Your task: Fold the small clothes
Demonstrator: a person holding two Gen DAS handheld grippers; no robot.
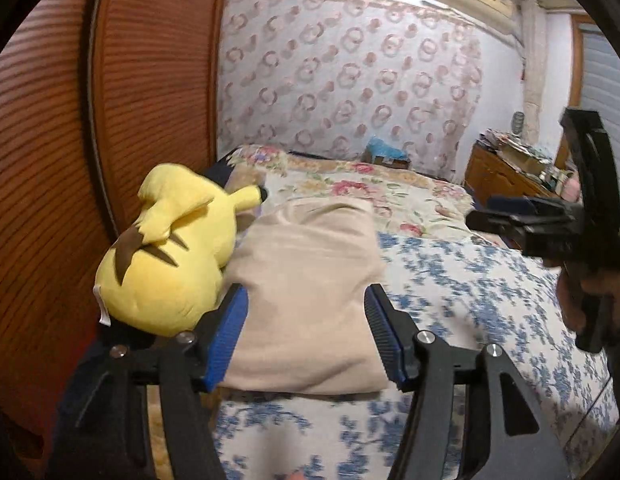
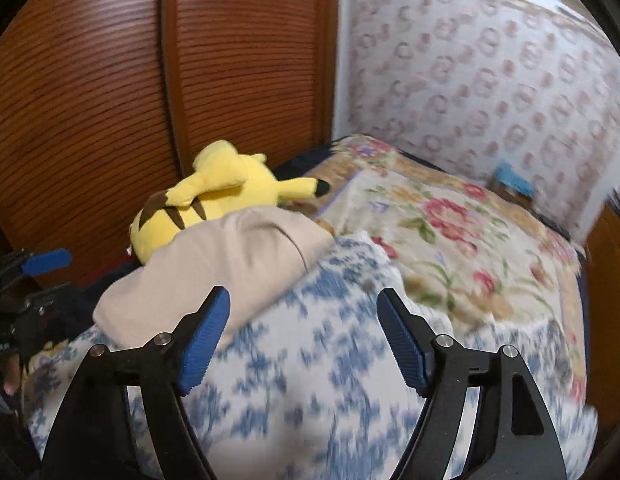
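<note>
Left wrist view, taking the beige garment (image 1: 305, 288) as the landmark: to its left a yellow plush toy (image 1: 169, 256) lies against the garment's edge, with the brown slatted wardrobe door (image 1: 69, 128) behind the toy. The garment itself lies folded on the bed, on the blue-flowered cover (image 1: 470, 292), and the left tongs (image 1: 305, 336) stand apart above its near half, one blue pad (image 1: 225, 344) on each side, gripping nothing. Beyond the garment lies a pink floral quilt (image 1: 390, 192). Well to the garment's right the right tongs (image 1: 550, 224) hang in the air (seen side-on and blurred there).

Right wrist view: the left tongs (image 2: 33, 280) show at the left edge, beside the garment's near corner. The plush toy (image 2: 213, 200) rests behind the beige garment (image 2: 221, 268), touching it. To the garment's right, the right tongs (image 2: 305, 344) are spread wide over the blue-flowered cover (image 2: 310, 380), holding nothing, their left pad (image 2: 201, 348) just over the garment's edge.
</note>
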